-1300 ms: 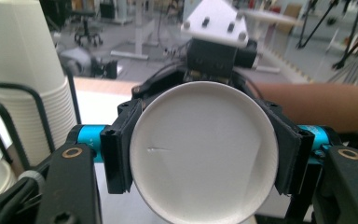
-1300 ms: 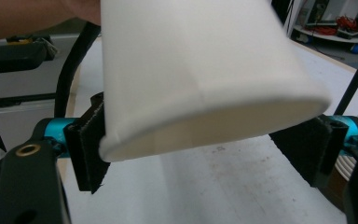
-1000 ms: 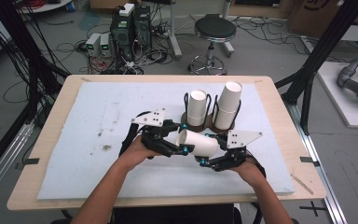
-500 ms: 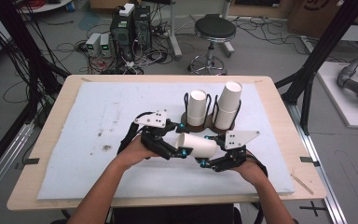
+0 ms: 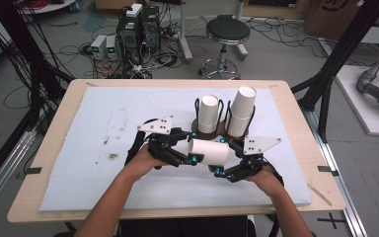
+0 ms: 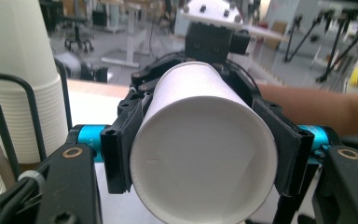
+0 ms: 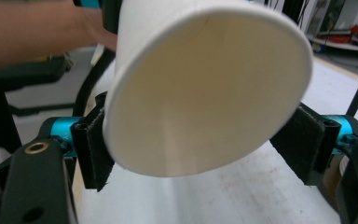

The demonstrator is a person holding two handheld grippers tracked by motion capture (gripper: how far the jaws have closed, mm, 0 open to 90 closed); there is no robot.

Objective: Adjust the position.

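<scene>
- White paper cup (image 5: 208, 152), lying sideways above the pale foam mat (image 5: 79, 148), held between both grippers; light, thin-walled, easily crushed, so best taken near the stiffer rim or base.
- Left gripper (image 5: 193, 159) clamped on cup; right gripper (image 5: 220, 170) jaws just widened, one pad seemingly off the wall.
- Count: one loose cup; two cup stacks (image 5: 209, 113) in black wire holder (image 5: 223, 127).

No readable text, labels, brands or numbers anywhere: the paper cup (image 5: 208, 152) is plain white, the surface (image 5: 79, 128) unmarked.
</scene>
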